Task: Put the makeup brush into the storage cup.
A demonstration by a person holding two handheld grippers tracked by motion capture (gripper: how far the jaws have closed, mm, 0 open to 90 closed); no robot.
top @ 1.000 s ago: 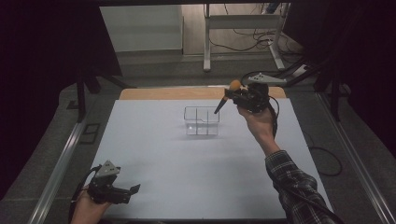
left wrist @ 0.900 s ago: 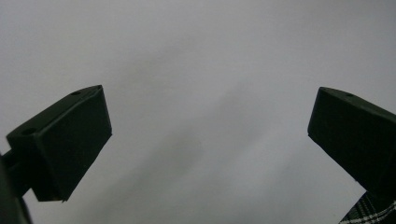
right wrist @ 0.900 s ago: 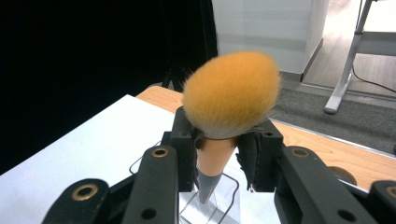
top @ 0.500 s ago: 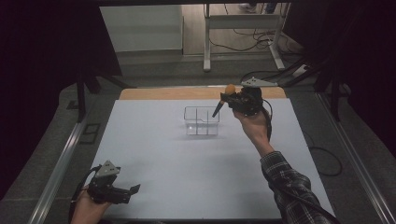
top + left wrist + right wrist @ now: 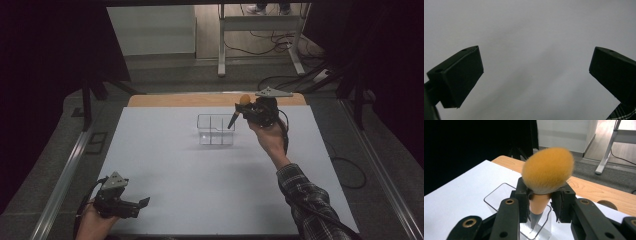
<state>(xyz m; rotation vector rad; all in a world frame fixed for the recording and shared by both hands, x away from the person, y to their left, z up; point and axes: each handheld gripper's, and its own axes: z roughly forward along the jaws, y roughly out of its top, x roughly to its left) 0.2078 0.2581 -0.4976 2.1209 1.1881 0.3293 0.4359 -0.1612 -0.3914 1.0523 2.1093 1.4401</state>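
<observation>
Holding a makeup brush (image 5: 547,173) in my right claw (image 5: 541,202), I have its jaws pinched on the orange ferrule, bristle head up and the dark handle tip pointing down toward the clear divided box (image 5: 216,130). The box sits toward the far middle of the white worktop (image 5: 200,185), and the brush hangs just above its right-hand end, handle not yet inside as far as I can judge. My guess is that the brush is meant to go into the box; picking it up is done, while lowering and letting go remain. My left claw (image 5: 131,207) rests at the near left corner, jaws spread wide with nothing between them.
</observation>
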